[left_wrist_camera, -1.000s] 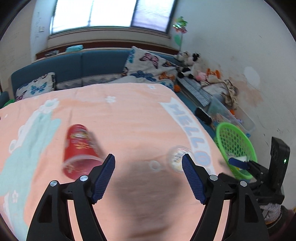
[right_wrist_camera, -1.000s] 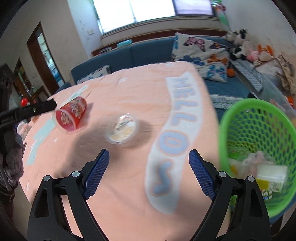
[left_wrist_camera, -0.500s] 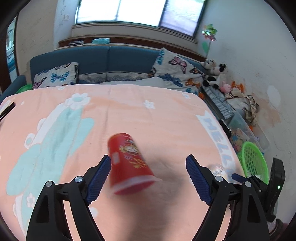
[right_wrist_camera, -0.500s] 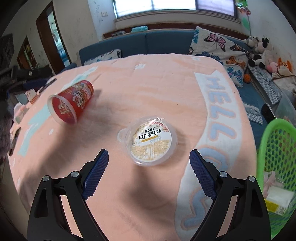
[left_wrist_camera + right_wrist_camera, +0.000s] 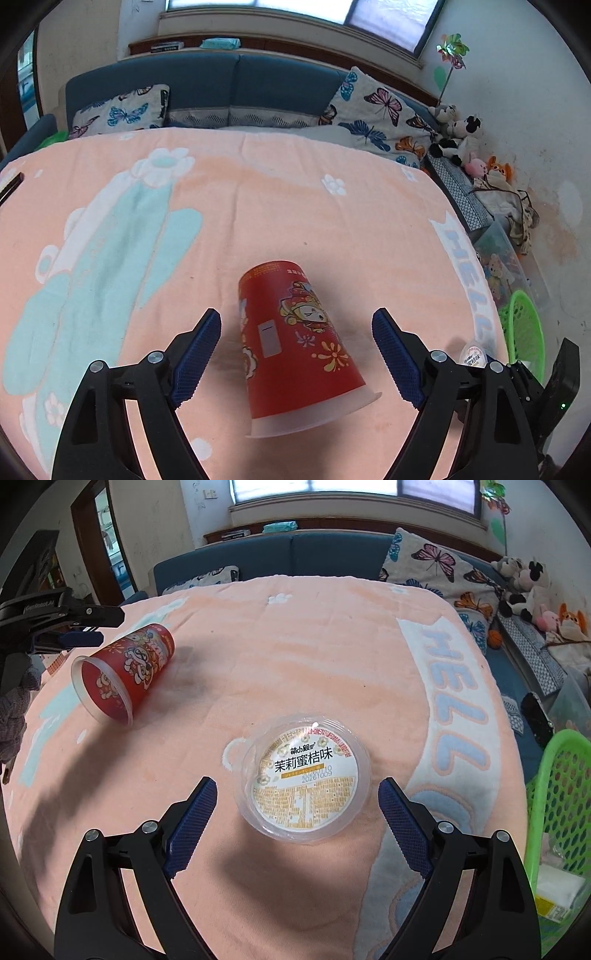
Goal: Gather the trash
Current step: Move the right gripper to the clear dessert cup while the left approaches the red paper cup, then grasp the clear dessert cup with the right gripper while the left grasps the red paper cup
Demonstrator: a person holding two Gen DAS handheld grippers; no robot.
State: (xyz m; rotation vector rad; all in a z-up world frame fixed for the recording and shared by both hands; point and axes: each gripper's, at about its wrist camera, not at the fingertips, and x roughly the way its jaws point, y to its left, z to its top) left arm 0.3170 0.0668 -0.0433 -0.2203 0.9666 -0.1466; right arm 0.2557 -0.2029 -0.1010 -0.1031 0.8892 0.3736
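A red printed paper cup point(image 5: 295, 347) lies on its side on the peach towel point(image 5: 258, 206), its rim toward me. My left gripper point(image 5: 296, 314) stands open around it, with a gap between each blue pad and the cup. The right wrist view shows the same cup point(image 5: 125, 672) at the left, under the left gripper's fingers point(image 5: 74, 638). A clear plastic jelly cup point(image 5: 304, 779) with a white and yellow lid sits upright. My right gripper point(image 5: 297, 782) is open, its fingertips on either side of the jelly cup without touching it.
A green mesh basket point(image 5: 554, 794) with wrappers in it stands off the table's right edge, also seen as the basket point(image 5: 524, 332). Behind the table is a blue sofa point(image 5: 236, 85) with butterfly pillows. Plush toys point(image 5: 458, 136) and a clear storage box point(image 5: 506, 251) line the right wall.
The left gripper swung left and down until the red cup lay between its jaws. The right gripper swung away from the basket and closed in on the jelly cup.
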